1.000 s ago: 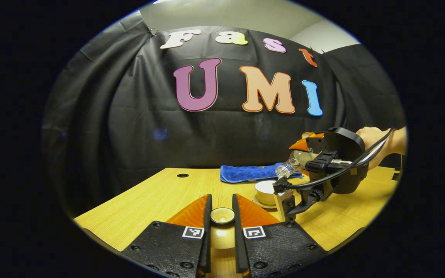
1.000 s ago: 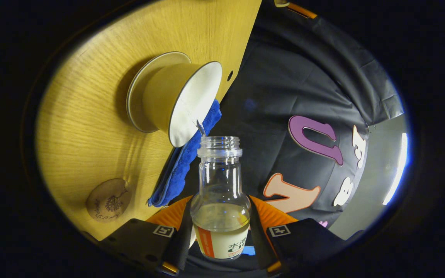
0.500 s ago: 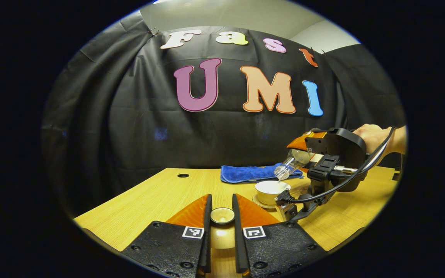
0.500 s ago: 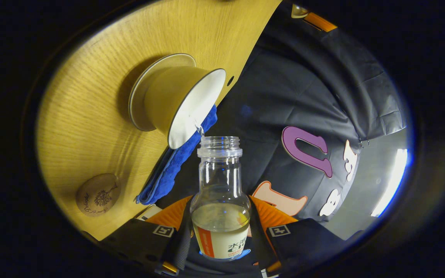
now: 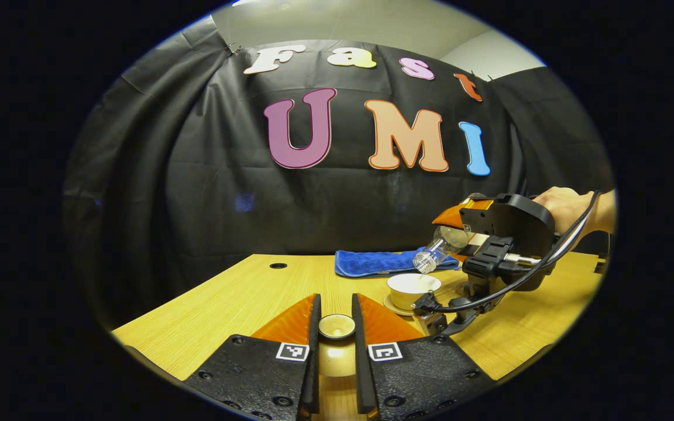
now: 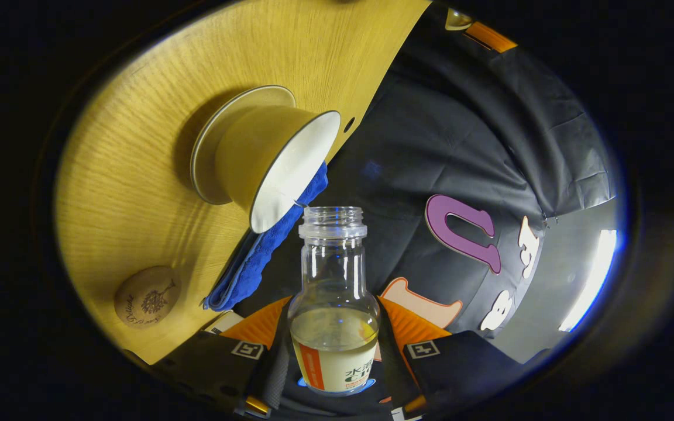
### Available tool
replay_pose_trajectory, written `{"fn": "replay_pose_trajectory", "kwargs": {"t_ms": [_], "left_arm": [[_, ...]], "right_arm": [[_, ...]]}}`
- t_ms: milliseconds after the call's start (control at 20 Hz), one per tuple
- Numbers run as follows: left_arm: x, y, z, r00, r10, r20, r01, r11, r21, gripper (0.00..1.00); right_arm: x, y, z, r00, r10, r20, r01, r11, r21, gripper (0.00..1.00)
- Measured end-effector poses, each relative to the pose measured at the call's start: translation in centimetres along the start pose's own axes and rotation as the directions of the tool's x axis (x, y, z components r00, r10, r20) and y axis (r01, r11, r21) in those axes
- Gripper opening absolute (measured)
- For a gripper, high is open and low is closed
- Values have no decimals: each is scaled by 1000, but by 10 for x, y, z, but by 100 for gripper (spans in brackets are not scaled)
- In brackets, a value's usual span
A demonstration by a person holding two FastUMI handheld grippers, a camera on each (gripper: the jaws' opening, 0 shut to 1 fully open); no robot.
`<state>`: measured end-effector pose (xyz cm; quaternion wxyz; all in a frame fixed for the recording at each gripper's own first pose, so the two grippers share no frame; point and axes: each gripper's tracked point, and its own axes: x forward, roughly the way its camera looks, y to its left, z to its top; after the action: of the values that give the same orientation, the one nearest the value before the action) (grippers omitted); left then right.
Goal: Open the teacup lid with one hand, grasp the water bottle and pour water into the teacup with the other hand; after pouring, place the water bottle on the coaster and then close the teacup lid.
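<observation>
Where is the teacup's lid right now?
The teacup lid is pinched in the left gripper, low in the middle of the left gripper view, nearer the camera than the open teacup.

The water bottle point(image 6: 333, 304) base is hidden between the fingers; the coaster point(image 6: 147, 296) engraving is too small to read.

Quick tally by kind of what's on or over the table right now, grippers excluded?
Teacup: 1
Saucer: 1
Teacup lid: 1
Water bottle: 1
Coaster: 1
Blue cloth: 1
Total: 6
</observation>
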<state>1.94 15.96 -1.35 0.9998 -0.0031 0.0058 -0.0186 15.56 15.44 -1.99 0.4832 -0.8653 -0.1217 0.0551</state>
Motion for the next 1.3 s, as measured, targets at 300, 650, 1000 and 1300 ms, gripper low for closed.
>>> {"fn": "replay_pose_trajectory", "kwargs": {"t_ms": [300,650,1000,1300], "left_arm": [[0,1,0,1000,2,0,-2,1000,0,22],[0,2,0,1000,7,0,-7,1000,1,22],[0,3,0,1000,17,-1,-17,1000,0,22],[-1,5,-1,1000,22,-1,-22,1000,0,22]], "right_arm": [[0,1,-1,1000,5,2,-5,1000,6,71],[-5,19,-4,990,138,-8,-130,952,277,75],[-14,12,-48,975,222,-25,-111,577,810,74],[-13,40,-101,969,247,-17,77,-237,968,71]]}}
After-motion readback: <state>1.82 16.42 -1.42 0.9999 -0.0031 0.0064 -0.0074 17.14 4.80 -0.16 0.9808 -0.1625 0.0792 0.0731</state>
